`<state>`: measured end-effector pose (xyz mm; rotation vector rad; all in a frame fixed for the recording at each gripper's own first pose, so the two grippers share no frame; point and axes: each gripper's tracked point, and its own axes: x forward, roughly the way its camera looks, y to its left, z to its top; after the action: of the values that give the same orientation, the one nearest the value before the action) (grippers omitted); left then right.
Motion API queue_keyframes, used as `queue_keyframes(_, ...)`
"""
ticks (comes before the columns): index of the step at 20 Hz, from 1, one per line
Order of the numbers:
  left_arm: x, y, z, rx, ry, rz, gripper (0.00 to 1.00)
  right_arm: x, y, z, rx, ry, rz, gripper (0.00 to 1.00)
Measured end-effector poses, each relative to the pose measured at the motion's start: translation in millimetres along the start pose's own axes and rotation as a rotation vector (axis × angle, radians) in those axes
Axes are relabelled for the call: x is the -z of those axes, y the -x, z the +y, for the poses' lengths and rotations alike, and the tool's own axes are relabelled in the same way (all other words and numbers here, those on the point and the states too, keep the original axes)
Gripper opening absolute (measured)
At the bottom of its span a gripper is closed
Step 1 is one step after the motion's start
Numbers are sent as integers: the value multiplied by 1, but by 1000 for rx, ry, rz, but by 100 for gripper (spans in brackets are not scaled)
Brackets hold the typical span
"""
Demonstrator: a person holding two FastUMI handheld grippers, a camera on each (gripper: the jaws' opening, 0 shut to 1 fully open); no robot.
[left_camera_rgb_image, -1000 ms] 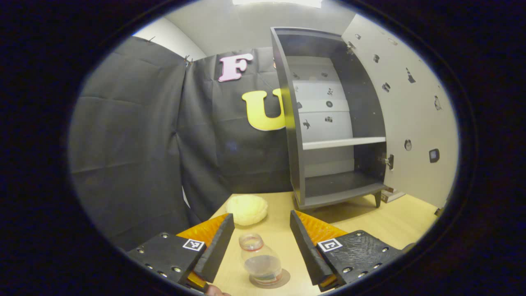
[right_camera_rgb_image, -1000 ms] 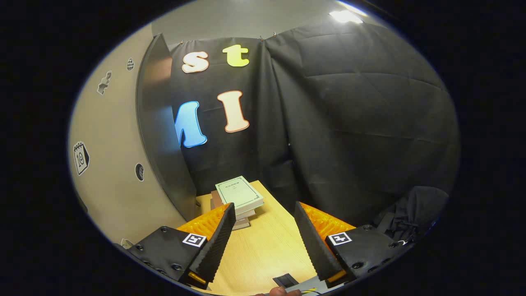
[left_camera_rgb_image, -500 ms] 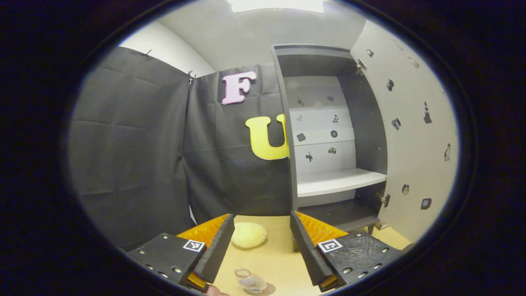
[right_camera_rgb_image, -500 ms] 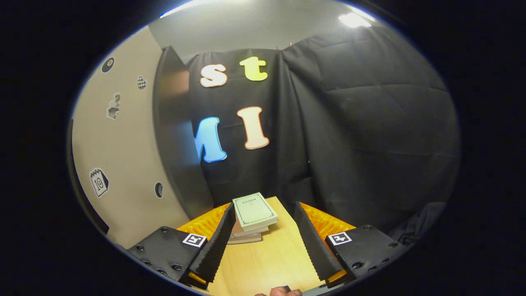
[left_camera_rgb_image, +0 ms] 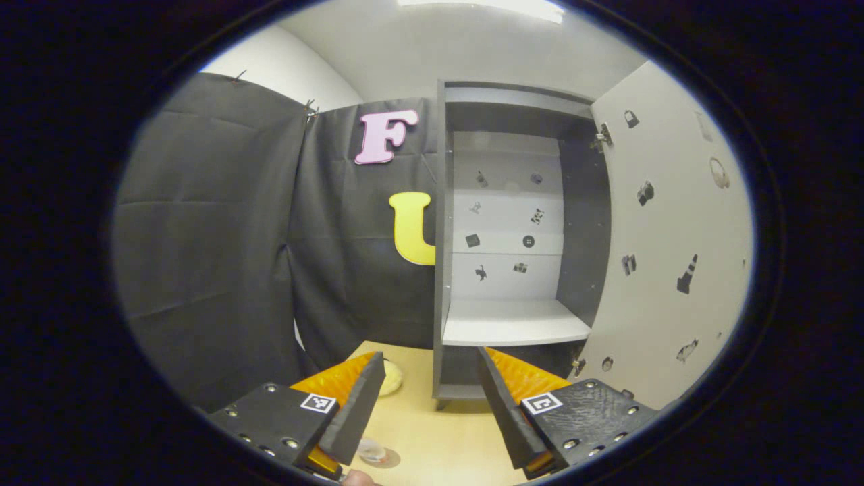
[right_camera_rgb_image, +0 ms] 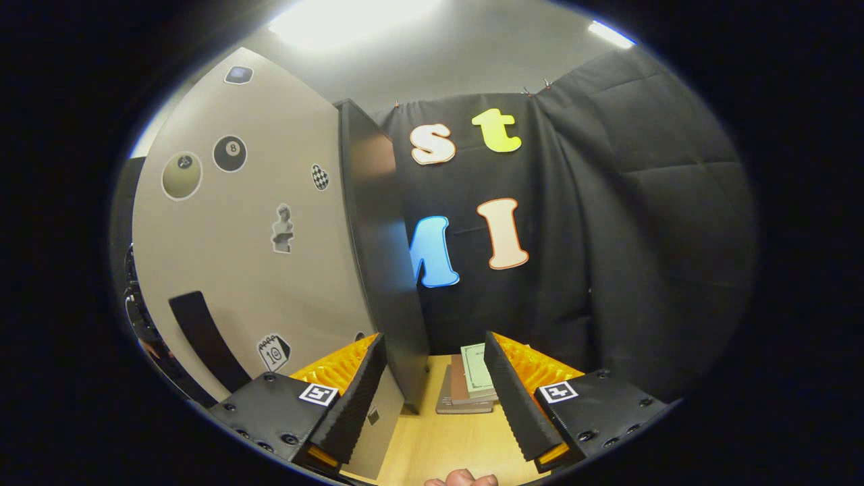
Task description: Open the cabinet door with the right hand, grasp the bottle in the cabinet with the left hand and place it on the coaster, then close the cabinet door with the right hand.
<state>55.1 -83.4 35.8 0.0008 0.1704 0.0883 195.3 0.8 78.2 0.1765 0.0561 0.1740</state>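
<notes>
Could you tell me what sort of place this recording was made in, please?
Probably a staged recording booth, not a home: black cloth hangs as walls around a wooden table holding a small cabinet with its door open.

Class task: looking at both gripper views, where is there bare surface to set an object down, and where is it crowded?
Free: the white shelf inside the open cabinet, and bare table between the bottle and the cabinet's foot. Crowded: the table corner holding the stacked books beside the door.
</notes>
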Motion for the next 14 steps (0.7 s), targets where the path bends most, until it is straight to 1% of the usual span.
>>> queue_keyframes(3,5,8,-5,-8,0,16,81,1,12,17,-21,-29,2,93)
queue_keyframes(5,10,13,-9,10,46,22,82,5,17,27,-14,-32,9,93)
queue_keyframes(6,14,13,-8,19,66,26,84,6,19,31,-6,-28,9,93)
queue_keyframes(7,17,14,-4,19,80,31,82,8,20,35,0,-15,14,93)
queue_keyframes(8,19,14,2,17,84,31,82,10,21,39,8,0,22,93)
queue_keyframes(9,19,13,9,15,75,27,84,9,20,44,13,8,19,93)
queue_keyframes(10,19,12,17,8,57,27,84,6,20,51,13,9,13,86)
queue_keyframes(11,19,12,25,7,38,26,84,6,20,60,6,7,17,93)
queue_keyframes(12,19,12,30,13,22,22,87,10,18,60,33,18,15,86)
queue_keyframes(13,19,11,35,21,12,22,87,7,24,61,49,24,11,84)
queue_keyframes(14,20,10,39,31,9,23,87,8,27,60,72,22,11,89)
